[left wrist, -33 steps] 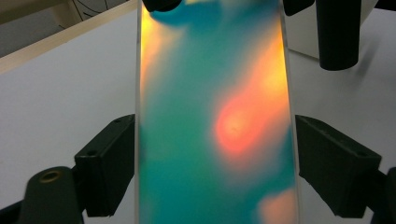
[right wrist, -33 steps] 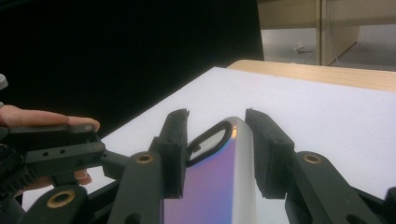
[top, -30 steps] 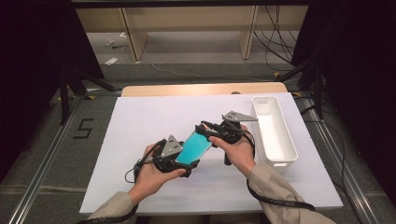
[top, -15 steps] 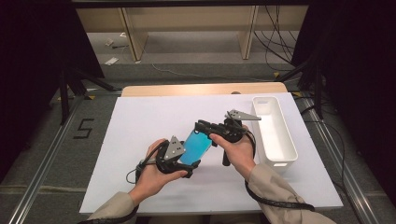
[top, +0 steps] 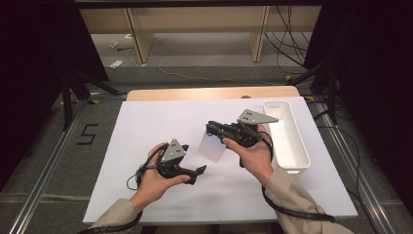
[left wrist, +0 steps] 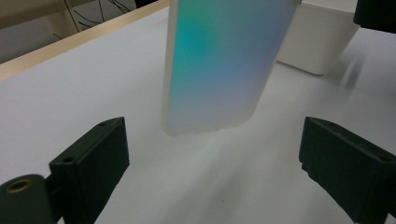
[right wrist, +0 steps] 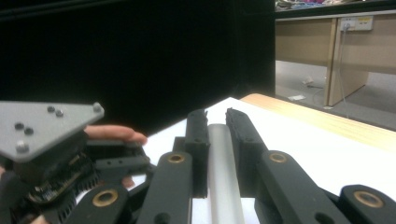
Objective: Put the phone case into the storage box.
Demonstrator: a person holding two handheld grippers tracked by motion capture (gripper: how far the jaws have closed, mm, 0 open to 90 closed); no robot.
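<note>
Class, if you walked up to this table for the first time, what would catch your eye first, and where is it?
First, the phone case, shimmering teal to violet in the left gripper view, held above the middle of the white table by the right gripper, whose jaws are shut on its edge. Next, the left gripper, open just below it and holding nothing. Last, the white bin along the table's right edge.

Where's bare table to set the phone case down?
Bare white table: the far-left stretch beyond the left gripper, and the near strip in front of both hands. Crowded: the middle, where the right gripper holds the phone case, and the right edge by the white bin.
</note>
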